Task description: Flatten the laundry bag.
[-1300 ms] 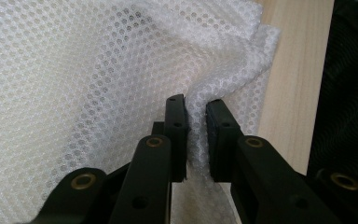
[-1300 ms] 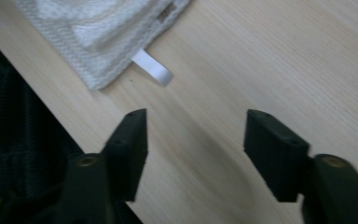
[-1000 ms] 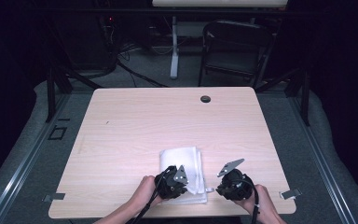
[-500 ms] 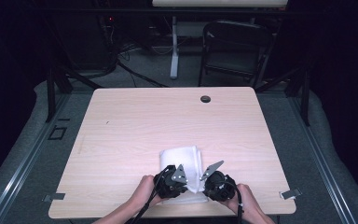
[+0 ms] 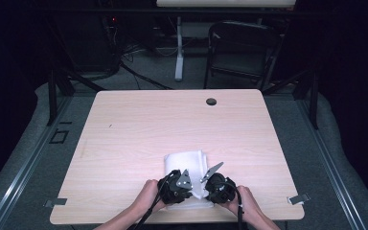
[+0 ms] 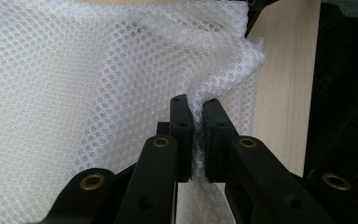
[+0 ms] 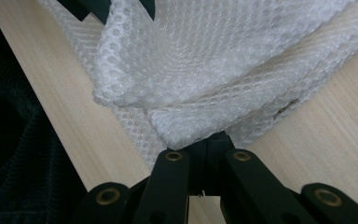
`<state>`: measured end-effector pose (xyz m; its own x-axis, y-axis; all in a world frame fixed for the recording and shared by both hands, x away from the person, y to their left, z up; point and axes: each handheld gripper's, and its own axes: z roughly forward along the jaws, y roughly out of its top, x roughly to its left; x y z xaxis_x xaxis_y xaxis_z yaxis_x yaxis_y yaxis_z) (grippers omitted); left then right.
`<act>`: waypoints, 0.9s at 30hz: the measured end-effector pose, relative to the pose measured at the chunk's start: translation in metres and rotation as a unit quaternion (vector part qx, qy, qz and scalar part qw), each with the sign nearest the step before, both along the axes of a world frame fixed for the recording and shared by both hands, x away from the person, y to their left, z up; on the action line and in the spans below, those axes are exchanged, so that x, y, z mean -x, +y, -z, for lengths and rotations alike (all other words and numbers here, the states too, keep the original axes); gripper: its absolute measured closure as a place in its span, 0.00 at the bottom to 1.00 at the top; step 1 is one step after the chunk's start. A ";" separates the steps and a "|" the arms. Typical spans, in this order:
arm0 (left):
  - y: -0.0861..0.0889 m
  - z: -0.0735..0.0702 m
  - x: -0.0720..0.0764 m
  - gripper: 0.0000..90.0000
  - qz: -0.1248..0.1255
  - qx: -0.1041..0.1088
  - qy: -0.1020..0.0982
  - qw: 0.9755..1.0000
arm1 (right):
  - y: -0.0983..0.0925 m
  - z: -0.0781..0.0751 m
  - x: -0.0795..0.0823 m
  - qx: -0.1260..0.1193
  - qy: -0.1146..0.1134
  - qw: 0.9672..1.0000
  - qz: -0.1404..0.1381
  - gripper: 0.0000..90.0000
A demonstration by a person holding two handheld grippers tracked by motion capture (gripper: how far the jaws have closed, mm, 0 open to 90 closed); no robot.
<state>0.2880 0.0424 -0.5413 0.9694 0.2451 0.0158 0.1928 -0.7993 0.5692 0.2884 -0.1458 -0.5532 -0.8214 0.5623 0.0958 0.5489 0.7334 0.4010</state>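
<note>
A folded white mesh cloth (image 5: 184,160) lies on the wooden table (image 5: 148,120) near its front edge. Both grippers meet at the cloth's near edge, with a hand behind each. My left gripper (image 5: 190,190) is shut on a raised fold of the mesh (image 6: 84,84), which is pinched between its two black pads (image 6: 193,109). My right gripper (image 5: 204,190) sits close beside it on the right. Its jaws are closed together, their tips (image 7: 214,137) tucked under a corner of the layered cloth (image 7: 214,56), which appears gripped.
A round cable hole (image 5: 211,101) sits near the table's far edge. The table's front edge (image 5: 172,221) runs just behind the hands. A dark chair (image 5: 239,48) and cables stand on the floor beyond the table.
My right gripper has moved left from the cloth's right side to its near edge, ending right beside my left gripper. The left gripper has stayed put, holding the cloth.
</note>
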 end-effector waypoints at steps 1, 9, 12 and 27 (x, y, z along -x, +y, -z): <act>0.000 0.000 0.000 0.95 -0.002 0.002 -0.001 1.000 | 0.000 0.002 0.000 -0.012 0.002 1.000 0.005 1.00; 0.007 -0.006 -0.002 0.95 -0.012 0.015 0.005 1.000 | 0.000 0.002 0.001 -0.013 0.002 1.000 0.019 1.00; 0.008 -0.008 -0.001 0.95 -0.011 0.015 -0.001 1.000 | -0.001 0.000 0.000 0.000 0.005 1.000 0.013 1.00; 0.025 -0.021 -0.003 0.95 -0.040 0.042 -0.019 0.998 | -0.003 -0.001 -0.002 0.015 0.012 1.000 0.024 1.00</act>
